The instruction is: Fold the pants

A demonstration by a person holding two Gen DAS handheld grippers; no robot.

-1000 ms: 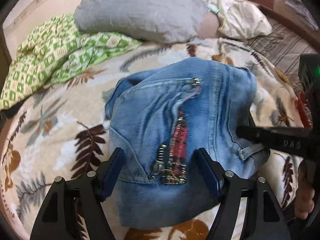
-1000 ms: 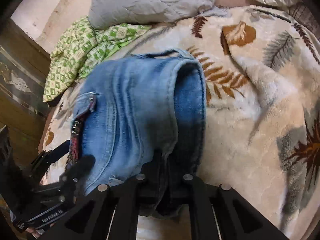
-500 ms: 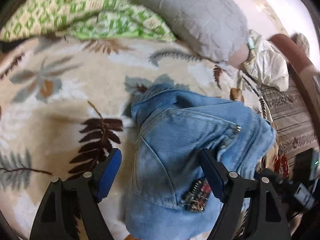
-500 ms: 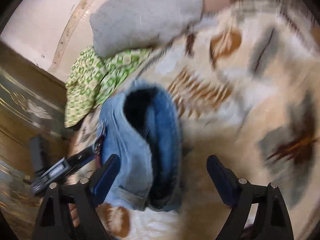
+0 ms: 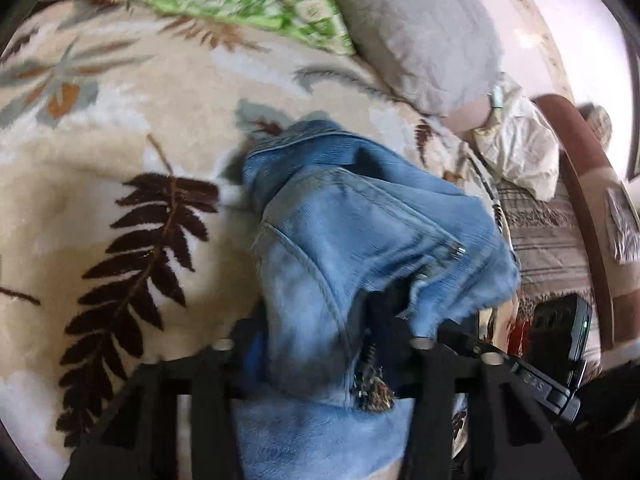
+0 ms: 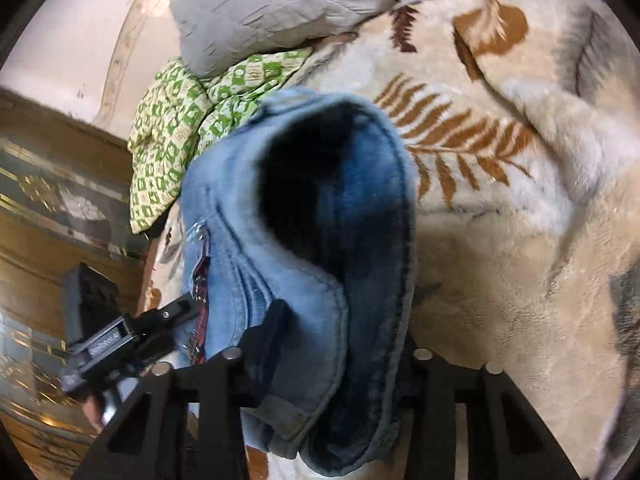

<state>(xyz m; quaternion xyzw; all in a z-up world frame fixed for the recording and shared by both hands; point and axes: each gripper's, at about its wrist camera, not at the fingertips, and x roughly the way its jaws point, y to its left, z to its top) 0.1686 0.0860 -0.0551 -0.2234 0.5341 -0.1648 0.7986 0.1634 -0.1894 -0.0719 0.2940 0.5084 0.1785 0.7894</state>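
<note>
Fingers [image 5: 400, 320] of both grippers clasp folded jeans [image 5: 352, 232].

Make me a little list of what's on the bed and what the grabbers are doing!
pants: blue jeans, bunched on the blanket
blanket: beige, leaf pattern
pillow: gray, by green checked cloth
left gripper: fingers either side of the denim
right gripper: fingers either side of the denim
fold: not flat yet

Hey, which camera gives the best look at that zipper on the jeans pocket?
The left wrist view: the pocket zipper lies face-up across the jeans, its metal pull catching light. The right wrist view shows only a blurred, edge-on sliver of it, beside the gaping fold of denim.
</note>
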